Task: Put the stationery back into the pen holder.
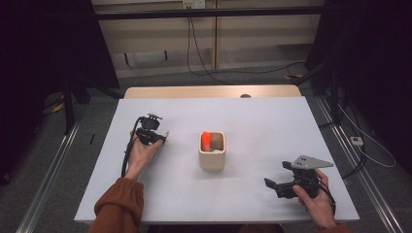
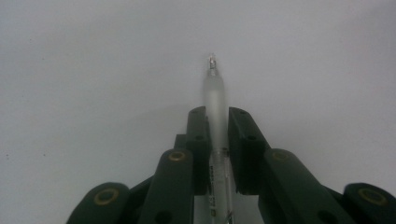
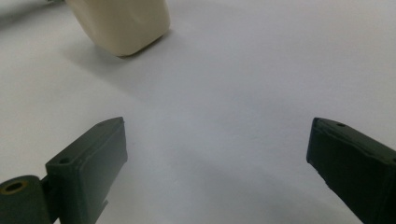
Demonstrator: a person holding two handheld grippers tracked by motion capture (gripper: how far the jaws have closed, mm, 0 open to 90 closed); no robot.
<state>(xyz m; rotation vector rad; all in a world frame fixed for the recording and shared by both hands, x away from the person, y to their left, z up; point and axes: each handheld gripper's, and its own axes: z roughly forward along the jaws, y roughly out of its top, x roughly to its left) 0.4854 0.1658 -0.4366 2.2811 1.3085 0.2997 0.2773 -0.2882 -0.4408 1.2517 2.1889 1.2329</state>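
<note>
Pinching a clear pen between left gripper fingers, tip jutting past them, right gripper fingers spread

My black fingers flank a frosted clear pen; the tabletop is plain white, the cup cream, holding something orange.

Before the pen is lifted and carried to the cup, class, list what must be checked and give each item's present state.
1. Left gripper jaws closed on the pen: ok.
2. Pen centred between the jaws, tip pointing ahead: ok.
3. Cup upright on the table: ok.
4. Room left in the cup beside the orange item: cannot tell.
5. Right gripper open, apart from the cup: ok.
</note>
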